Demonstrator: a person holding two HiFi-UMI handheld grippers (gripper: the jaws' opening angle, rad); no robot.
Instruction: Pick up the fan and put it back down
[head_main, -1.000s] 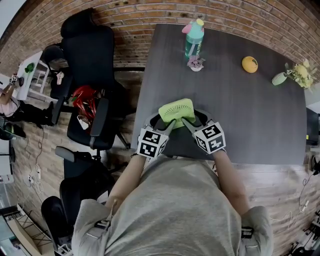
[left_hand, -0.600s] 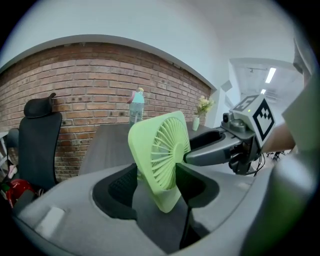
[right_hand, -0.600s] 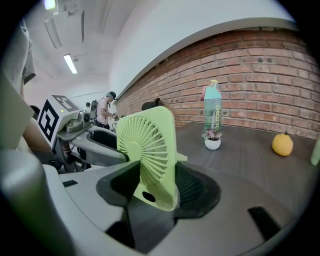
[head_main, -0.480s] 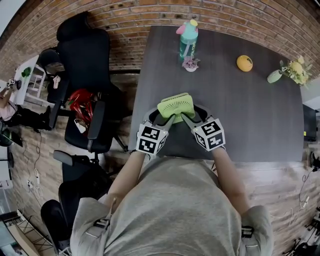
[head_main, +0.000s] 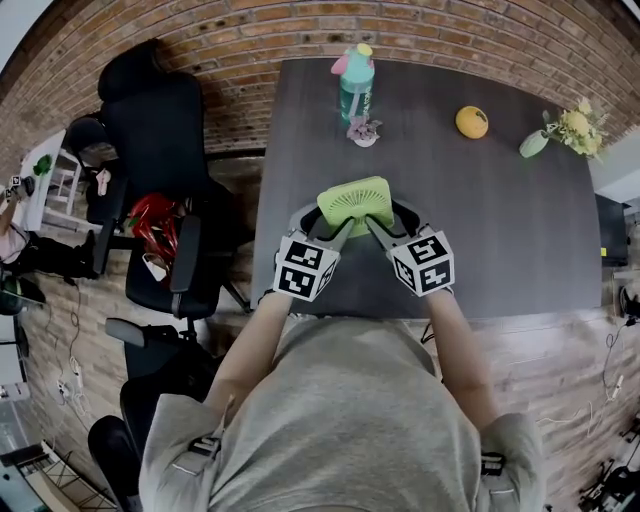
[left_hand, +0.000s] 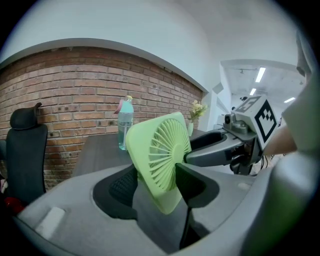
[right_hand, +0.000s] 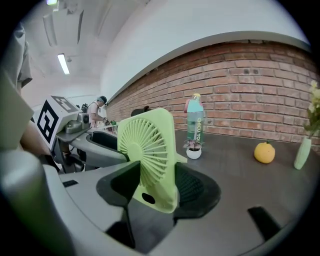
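Logged left tongs (left_hand: 159, 182) clamped on the green fan (left_hand: 160, 157), one jaw against the grille face, the other behind the back. Logged right tongs (right_hand: 157, 185) likewise clamped on the same fan from its opposite side, jaws pressing front and back. Noted fan tilted, gripped at both side edges, with the two pairs of tongs angled in toward each other in the head view. Placed fan over the near part of the dark worktop (head_main: 500, 230), close to the person's edge; cannot tell whether its lower edge touches the surface. Recorded at the far edge of the worktop: a teal bottle (head_main: 355, 78) with a pink-and-yellow cap, upright; just in front of it, a small potted plant (head_main: 364, 131); further right, a yellow fruit (head_main: 472, 122); at the far right corner, a vase (head_main: 535, 143) with flowers. Noted all four well apart from the fan. Saw a brick wall (right_hand: 250, 85) behind the worktop and a black office chair (head_main: 165, 130) beside its left end.
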